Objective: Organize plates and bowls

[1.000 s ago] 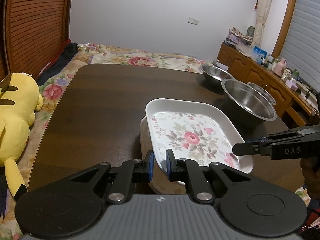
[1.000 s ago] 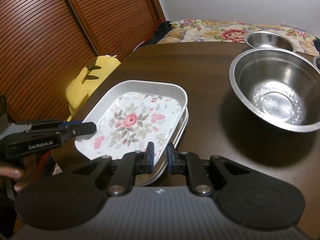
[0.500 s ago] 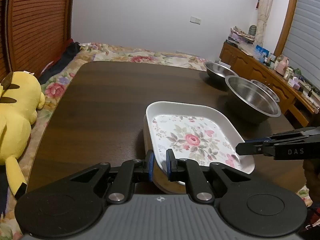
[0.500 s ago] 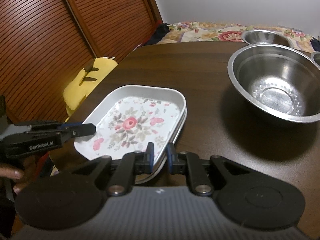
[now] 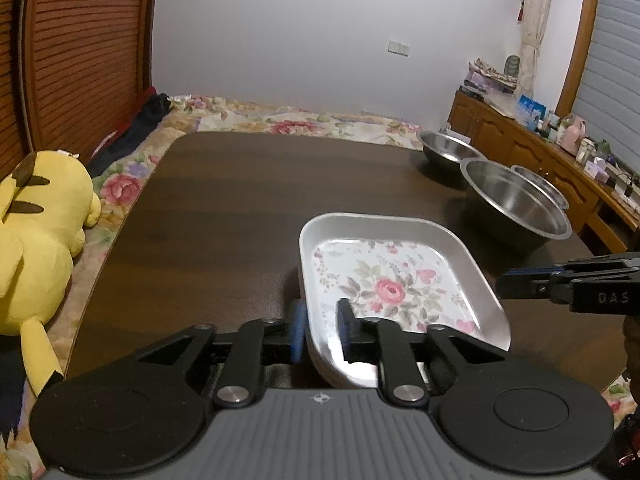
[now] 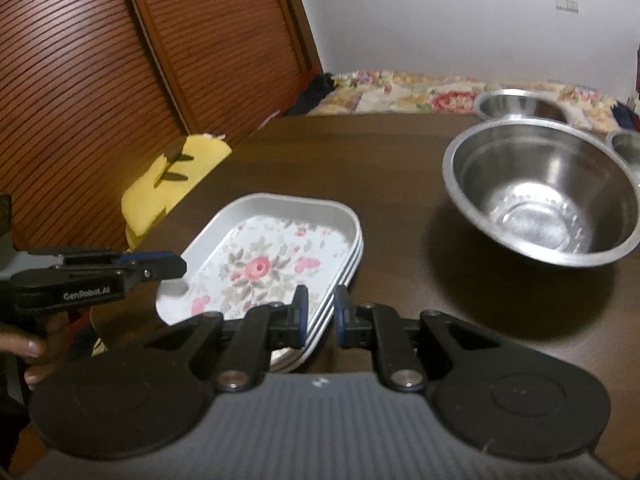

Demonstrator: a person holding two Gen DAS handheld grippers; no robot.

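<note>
A stack of three white rectangular plates (image 5: 392, 272) with a rose print (image 6: 260, 268) lies on the dark wooden table (image 5: 240, 200). My left gripper (image 5: 322, 330) is shut on the stack's near-left corner rim, one finger outside and one inside the top plate. My right gripper (image 6: 319, 316) is shut on the opposite rim, and the three edges fill its gap. Each gripper shows in the other's view: the left gripper (image 6: 180, 268), the right gripper (image 5: 502, 284). A large steel bowl (image 6: 540, 192) stands to the right of the stack. I cannot tell whether the stack is off the table.
A smaller steel bowl (image 5: 448, 152) and a third bowl (image 5: 540, 186) stand behind the large bowl (image 5: 516, 204). A yellow plush toy (image 5: 36, 240) lies left of the table on a floral bed cover (image 5: 300, 118). A cluttered sideboard (image 5: 540, 148) runs along the right. A hand (image 6: 28, 348) holds the left gripper.
Both grippers have pushed forward onto the plate stack. Its rim now sits between each pair of fingers, where before the fingertips stopped short of it. The bowls have not moved.
</note>
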